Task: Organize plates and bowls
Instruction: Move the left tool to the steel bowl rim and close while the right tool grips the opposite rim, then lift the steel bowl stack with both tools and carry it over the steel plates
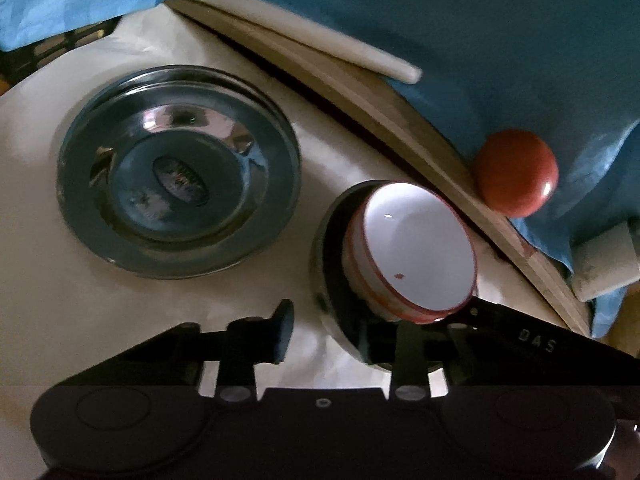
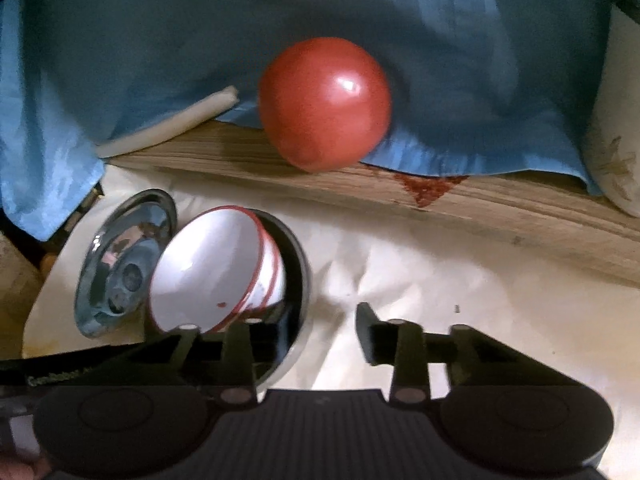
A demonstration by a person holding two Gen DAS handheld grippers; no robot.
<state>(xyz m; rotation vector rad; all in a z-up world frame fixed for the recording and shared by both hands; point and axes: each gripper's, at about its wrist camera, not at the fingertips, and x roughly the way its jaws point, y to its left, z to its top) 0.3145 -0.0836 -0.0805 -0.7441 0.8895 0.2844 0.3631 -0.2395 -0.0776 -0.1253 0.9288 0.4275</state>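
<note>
A steel bowl (image 1: 326,264) (image 2: 301,264) sits on white paper and holds a tilted stack of white bowls with red rims (image 1: 420,248) (image 2: 208,268). To its left lies a stack of steel plates (image 1: 180,176) (image 2: 124,264). My left gripper (image 1: 344,324) straddles the steel bowl's near wall: one finger is inside under the white bowls, and the outer finger (image 1: 282,332) stands apart from the wall. My right gripper (image 2: 304,326) straddles the same wall from the other side, and paper shows between its outer finger (image 2: 368,332) and the bowl. Neither outer pad touches the bowl.
A wooden board (image 1: 400,112) (image 2: 440,204) runs along the far side of the paper, draped with blue cloth (image 1: 480,20) (image 2: 160,20). A glossy red round object (image 1: 516,172) (image 2: 324,104) rests at the cloth's edge. A white strip (image 1: 288,20) lies on the cloth.
</note>
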